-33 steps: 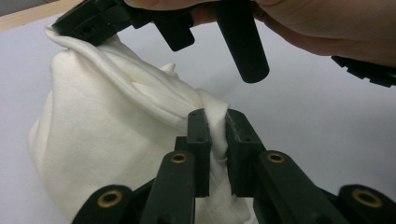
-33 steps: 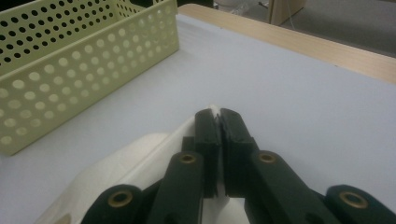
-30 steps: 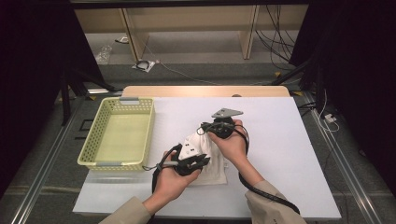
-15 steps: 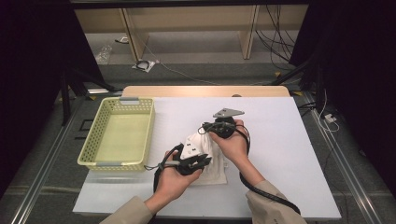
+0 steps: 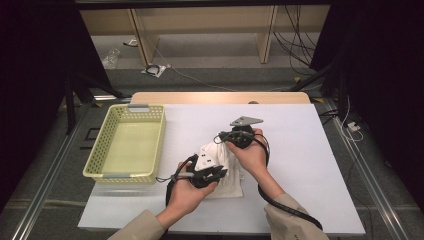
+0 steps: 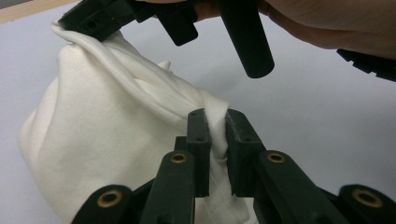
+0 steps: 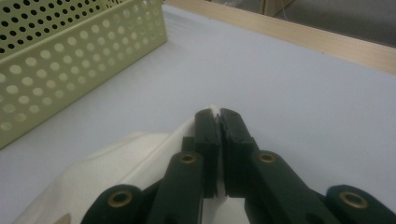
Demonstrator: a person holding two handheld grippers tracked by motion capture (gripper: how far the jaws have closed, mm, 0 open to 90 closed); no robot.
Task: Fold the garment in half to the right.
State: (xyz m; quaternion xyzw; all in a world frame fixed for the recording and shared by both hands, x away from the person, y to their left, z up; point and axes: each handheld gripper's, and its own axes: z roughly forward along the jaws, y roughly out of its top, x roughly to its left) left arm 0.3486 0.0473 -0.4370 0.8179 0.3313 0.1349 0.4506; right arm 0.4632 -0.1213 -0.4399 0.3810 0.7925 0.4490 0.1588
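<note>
A white cloth [image 5: 220,167] lies bunched on the white table top, held up between two hand-held grippers. My left gripper [image 5: 212,172] pinches a fold at the cloth's near side; in the left gripper view the fabric [image 6: 116,135] is squeezed between its jaws [image 6: 217,121]. My right gripper [image 5: 225,136] grips the cloth's far edge; in the right gripper view a thin strip of cloth [image 7: 140,158] is clamped at the jaw tips [image 7: 218,116]. The right gripper [image 6: 112,16] also appears at the top of the left gripper view, holding the cloth's upper corner.
A pale yellow perforated basket [image 5: 110,165] stands on the table's left part, its wall [image 7: 56,70] close by in the right gripper view. A wooden strip [image 5: 220,97] runs along the far table edge. Cables trail from both grippers.
</note>
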